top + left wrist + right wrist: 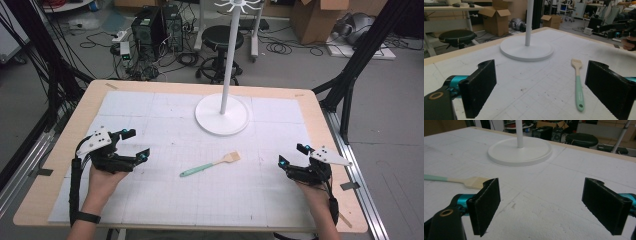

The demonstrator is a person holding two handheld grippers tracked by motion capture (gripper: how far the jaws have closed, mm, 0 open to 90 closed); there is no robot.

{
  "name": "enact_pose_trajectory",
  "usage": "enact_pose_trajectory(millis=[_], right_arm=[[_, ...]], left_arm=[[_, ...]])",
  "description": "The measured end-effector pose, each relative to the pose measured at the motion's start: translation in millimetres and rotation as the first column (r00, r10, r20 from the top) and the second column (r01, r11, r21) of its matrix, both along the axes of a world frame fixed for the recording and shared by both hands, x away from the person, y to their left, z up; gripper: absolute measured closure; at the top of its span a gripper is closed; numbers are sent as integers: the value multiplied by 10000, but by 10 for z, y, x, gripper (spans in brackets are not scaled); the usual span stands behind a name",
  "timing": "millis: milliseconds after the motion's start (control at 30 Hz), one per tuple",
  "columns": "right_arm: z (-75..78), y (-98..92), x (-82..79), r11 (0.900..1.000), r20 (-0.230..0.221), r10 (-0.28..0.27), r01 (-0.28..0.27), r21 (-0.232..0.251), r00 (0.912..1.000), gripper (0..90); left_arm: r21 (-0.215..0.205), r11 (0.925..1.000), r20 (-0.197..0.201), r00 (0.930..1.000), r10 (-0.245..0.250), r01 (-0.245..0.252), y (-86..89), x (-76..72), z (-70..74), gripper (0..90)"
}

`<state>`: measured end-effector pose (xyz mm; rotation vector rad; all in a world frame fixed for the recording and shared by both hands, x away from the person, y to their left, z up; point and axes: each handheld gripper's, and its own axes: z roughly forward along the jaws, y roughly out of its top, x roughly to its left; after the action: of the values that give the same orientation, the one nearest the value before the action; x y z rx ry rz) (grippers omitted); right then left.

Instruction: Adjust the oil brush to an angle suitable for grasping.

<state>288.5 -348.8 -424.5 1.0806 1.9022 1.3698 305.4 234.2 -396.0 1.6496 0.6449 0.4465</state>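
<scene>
Mint-handled brush [210, 165] lies flat between both grippers — left [136, 145] and right [293, 155] gaping, empty.

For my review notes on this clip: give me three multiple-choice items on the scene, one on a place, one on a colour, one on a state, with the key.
1. Where does the brush lie?
A. on the stand's round base
B. flat on the table, between the two hand-held grippers
C. in the left hand-held gripper

2. What colour is the brush's handle?
A. red
B. black
C. mint green

3. How do the jaws of the right hand-held gripper stand?
A. wide apart, nothing between them
B. shut on the brush
C. shut on the stand's pole

Key: 1 B, the high view shows it on the mat in front of the white stand; 2 C, green handle, pale bristle end; 3 A, bare table between the pads.
</scene>
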Motion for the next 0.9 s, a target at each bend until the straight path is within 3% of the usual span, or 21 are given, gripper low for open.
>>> enact_pose_trajectory(millis=[433,733,900], right_arm=[[-3,-14,19,10000,9,-39,39,71,10000,147],[-9,-7,30,10000,-9,6,-6,59,10000,147],[-4,-2,32,10000,31,38,-38,23,10000,147]], left_arm=[[152,9995,-206,9994,-288,291,-118,8,28,92],[23,9980,-208,9978,-630,630,-232,26,61,92],[434,9942,-324,9947,-972,986,-390,44,53,93]])
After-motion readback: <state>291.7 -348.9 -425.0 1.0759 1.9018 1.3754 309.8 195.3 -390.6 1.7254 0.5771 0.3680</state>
